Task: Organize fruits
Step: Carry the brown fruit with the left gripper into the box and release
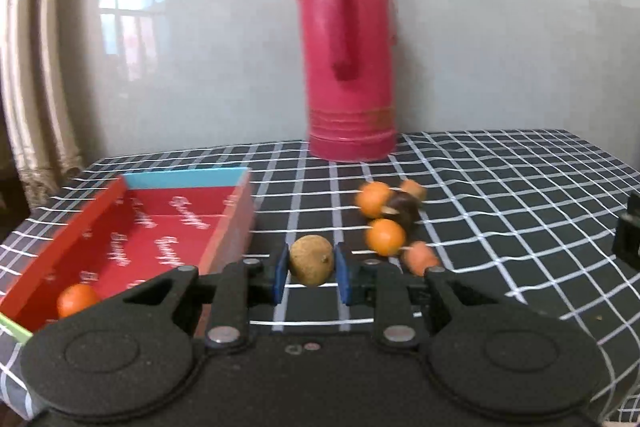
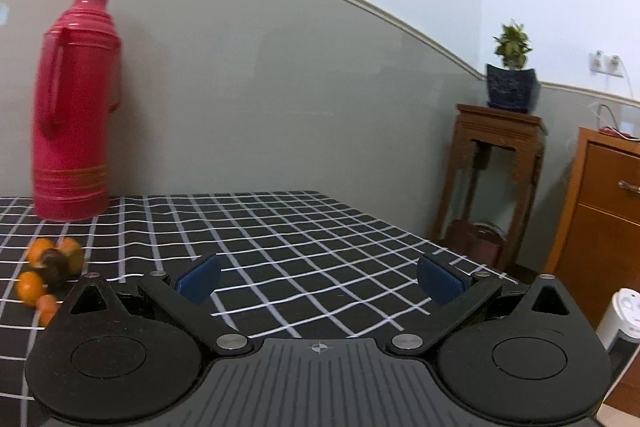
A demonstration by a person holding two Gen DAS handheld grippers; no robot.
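Observation:
My left gripper (image 1: 311, 274) is shut on a small brown fruit (image 1: 311, 260) and holds it just right of the red box (image 1: 160, 227). One orange fruit (image 1: 77, 299) lies inside the box at its near left. A cluster of orange fruits (image 1: 385, 235) and a dark one (image 1: 404, 211) lies on the checked cloth ahead right; the cluster also shows in the right wrist view (image 2: 48, 275). My right gripper (image 2: 318, 281) is open and empty above the cloth, right of the cluster.
A tall red thermos (image 1: 348, 51) stands at the back of the table by the wall; it also shows in the right wrist view (image 2: 74, 107). A wooden stand with a potted plant (image 2: 512, 75) and a cabinet (image 2: 600, 211) are beyond the table's right edge.

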